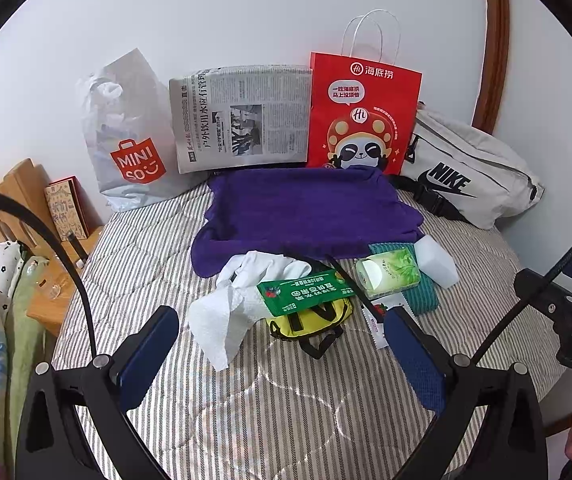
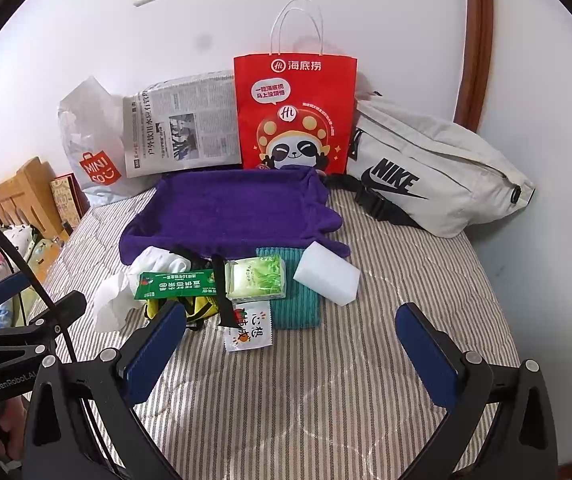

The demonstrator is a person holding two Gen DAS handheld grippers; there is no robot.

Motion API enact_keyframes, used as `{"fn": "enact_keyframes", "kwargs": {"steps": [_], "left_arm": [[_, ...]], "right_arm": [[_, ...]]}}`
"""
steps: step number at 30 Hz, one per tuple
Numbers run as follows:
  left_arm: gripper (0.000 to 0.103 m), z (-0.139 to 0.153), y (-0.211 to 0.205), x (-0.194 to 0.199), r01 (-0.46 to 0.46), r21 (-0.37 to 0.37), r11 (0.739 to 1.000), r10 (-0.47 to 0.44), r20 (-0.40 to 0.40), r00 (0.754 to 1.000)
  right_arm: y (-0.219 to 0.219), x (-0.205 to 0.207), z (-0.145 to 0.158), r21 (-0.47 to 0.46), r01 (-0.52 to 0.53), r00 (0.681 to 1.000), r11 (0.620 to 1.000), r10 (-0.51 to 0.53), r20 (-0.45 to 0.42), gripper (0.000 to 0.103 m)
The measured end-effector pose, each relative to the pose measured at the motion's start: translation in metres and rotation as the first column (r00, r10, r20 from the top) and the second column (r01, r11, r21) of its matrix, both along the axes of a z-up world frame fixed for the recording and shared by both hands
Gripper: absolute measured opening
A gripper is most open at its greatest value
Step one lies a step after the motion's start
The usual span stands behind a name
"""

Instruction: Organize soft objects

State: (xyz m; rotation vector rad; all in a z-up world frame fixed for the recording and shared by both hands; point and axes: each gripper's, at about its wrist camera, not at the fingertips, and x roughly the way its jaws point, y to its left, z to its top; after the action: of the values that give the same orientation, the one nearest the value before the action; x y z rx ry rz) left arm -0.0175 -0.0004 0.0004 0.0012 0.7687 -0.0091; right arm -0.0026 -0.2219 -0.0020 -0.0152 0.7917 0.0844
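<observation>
Both spread wide and empty: left hand-held gripper [image 1: 282, 344], right hand-held gripper [image 2: 292, 340], poised over the bed [image 2: 326, 380]. Ahead, a soft pile heaped before the purple towel [image 2: 230, 208]: tissue pack [image 2: 256, 278], white sponge [image 2: 326, 270], crumpled paper [image 1: 222, 320]. Risk: snagging the overlapping black strap [image 2: 220, 280], dragging neighbours along.

A: Inventory along the far edge of the bed [image 2: 326, 380]?

B: One white plastic bag [image 2: 86, 136], one folded newspaper [image 2: 182, 128], one red paper bag [image 2: 294, 112], one grey waist bag [image 2: 438, 168].

A: Mid-bed?

B: One purple towel [image 2: 230, 208], one white sponge block [image 2: 326, 272], one tissue pack [image 2: 256, 278], one green carton [image 2: 174, 284], one teal cloth [image 2: 300, 308], one yellow pouch [image 2: 198, 306], one printed sachet [image 2: 250, 334], one crumpled white paper towel [image 2: 112, 302].
</observation>
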Motion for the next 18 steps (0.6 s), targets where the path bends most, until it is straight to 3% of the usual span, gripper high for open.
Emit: {"fn": "enact_keyframes", "kwargs": {"steps": [18], "left_arm": [[0.103, 0.0016, 0.0006, -0.0026, 0.001, 0.001, 1.000, -0.001, -0.001, 1.000]], "right_arm": [[-0.0016, -0.0028, 0.0017, 0.009, -0.001, 1.000, 1.000, 0.001, 0.003, 0.103]]}}
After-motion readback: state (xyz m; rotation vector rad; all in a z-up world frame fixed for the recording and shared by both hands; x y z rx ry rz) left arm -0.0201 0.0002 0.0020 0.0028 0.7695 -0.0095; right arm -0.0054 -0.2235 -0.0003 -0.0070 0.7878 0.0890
